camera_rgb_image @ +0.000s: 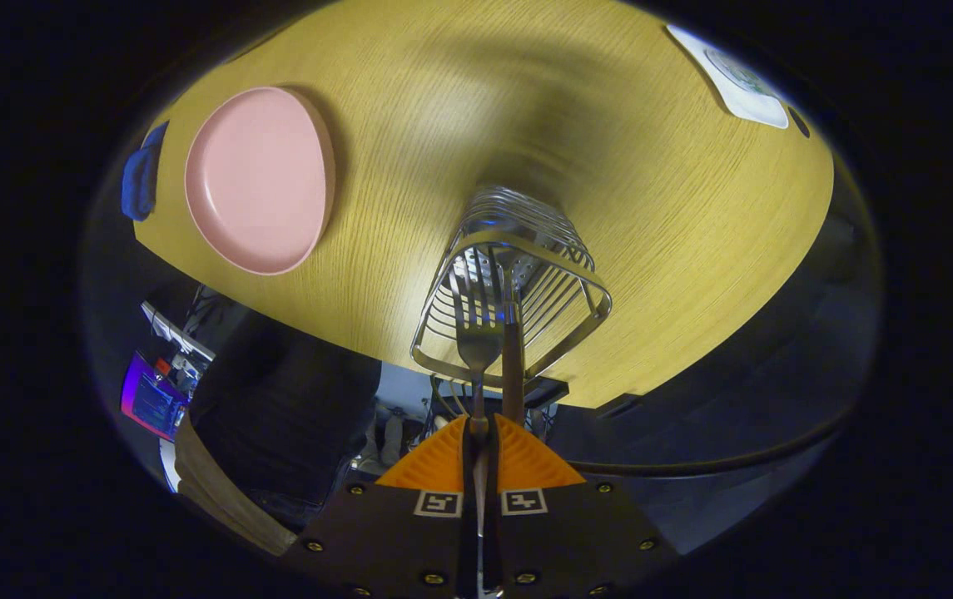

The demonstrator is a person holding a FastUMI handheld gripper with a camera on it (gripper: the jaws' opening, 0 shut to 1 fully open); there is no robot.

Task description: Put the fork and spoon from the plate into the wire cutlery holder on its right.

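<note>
Two fingers of the claw [479, 426] sit closest to the viewer, pressed together on the thin handle of a silver metal fork [478, 339], pinching it between them. From the fingertips the fork reaches forward, its tines pointing away and lying over the near rim of a silver wire cutlery holder [512, 283], with the tine ends inside the holder's open top. Just to the right of the fork, a second slim utensil handle [513, 366] with a brownish sheen stands in the same holder, close alongside the fork; its head is hidden down inside the wires, so I cannot tell what kind of utensil it is. That holder stands on a round worktop of pale yellow wood grain [626, 208]. Well apart from the holder, to its left on the worktop, lies a round pink plate [258, 179]. Beside the plate's far left edge, something blue [140, 179] hangs at the worktop's rim. Across the worktop, beyond the holder and to the right, lies a white card [738, 79].
</note>
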